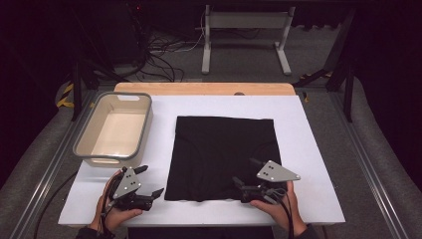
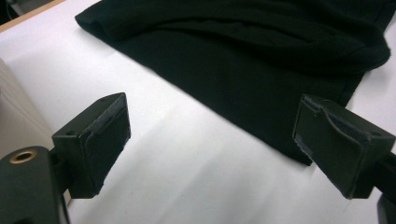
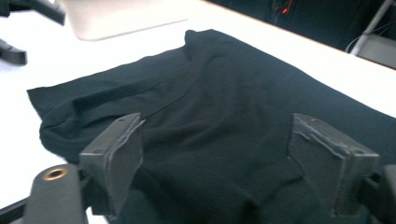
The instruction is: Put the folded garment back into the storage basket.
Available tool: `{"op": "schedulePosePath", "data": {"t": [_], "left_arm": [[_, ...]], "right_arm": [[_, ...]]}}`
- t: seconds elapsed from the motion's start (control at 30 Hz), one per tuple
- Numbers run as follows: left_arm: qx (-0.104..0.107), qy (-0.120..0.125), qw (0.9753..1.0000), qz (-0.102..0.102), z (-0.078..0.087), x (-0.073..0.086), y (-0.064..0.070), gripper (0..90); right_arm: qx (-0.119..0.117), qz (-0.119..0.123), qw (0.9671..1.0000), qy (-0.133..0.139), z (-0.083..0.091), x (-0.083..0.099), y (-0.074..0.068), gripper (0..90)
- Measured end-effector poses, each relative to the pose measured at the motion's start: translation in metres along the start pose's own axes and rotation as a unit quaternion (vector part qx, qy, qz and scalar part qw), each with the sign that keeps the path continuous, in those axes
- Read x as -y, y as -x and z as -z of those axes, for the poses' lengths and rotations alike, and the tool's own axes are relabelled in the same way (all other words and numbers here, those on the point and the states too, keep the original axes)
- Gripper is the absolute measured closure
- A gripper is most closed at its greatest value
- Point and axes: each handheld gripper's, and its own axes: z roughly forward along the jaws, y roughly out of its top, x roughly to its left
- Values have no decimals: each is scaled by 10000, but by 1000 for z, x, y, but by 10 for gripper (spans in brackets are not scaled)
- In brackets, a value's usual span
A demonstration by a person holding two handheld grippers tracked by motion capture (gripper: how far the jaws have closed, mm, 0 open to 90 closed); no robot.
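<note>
Black cloth point(image 1: 221, 157) lay flat at centre frame, long axis running top to bottom. Right gripper point(image 1: 249, 191) hovered over its lower right edge, jaws wide apart, empty. Left gripper point(image 1: 149, 194) sat lower left, just beside the cloth corner, likewise wide open and holding nothing.

Black garment point(image 1: 224, 157), folded flat into a rough square, soft creases along the near hem. Lies just beyond and right of the left fingers point(image 2: 105, 140), directly under and between the right fingers point(image 3: 119, 156).

Black garment point(image 1: 221, 154): matt knit cloth, softly creased. Table point(image 1: 308, 149): smooth white top (bare wood strip along far edge). Bin point(image 1: 116, 128): smooth plastic. Gripper pads point(image 2: 105, 135): rough, frayed.
</note>
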Motion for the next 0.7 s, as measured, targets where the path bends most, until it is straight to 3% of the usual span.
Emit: {"op": "schedulePosePath", "data": {"t": [0.07, 0.1, 0.2, 0.27, 0.33, 0.37, 0.53, 0.7], "left_arm": [[7, -9, 10000, 16, 0, 0, -1, 124], [-9, -33, 10000, 21, 0, 1, 0, 124], [-34, -72, 10000, 15, -1, 0, 0, 124], [-36, -99, 9999, 27, -2, 0, 0, 124], [-37, -121, 9999, 20, -3, 1, -1, 124], [-40, -141, 9999, 26, -3, 1, -1, 124], [-83, -169, 9998, 63, -3, 2, 0, 134], [-129, -154, 9997, 138, -5, 0, 1, 170]], "right_arm": [[-100, 90, 9999, -55, -3, -2, -5, 217], [-342, 201, 9992, -97, -9, -6, -17, 248], [-704, 418, 9963, -275, -20, -10, -35, 294], [-1024, 491, 9926, -417, -30, -13, -46, 307], [-1124, 562, 9910, -457, -34, -14, -51, 326], [-1314, 741, 9867, -598, -45, -16, -64, 332], [-1508, 1090, 9783, -912, -71, -16, -82, 324], [-1357, 1216, 9766, -1139, -89, -13, -86, 318]]}}
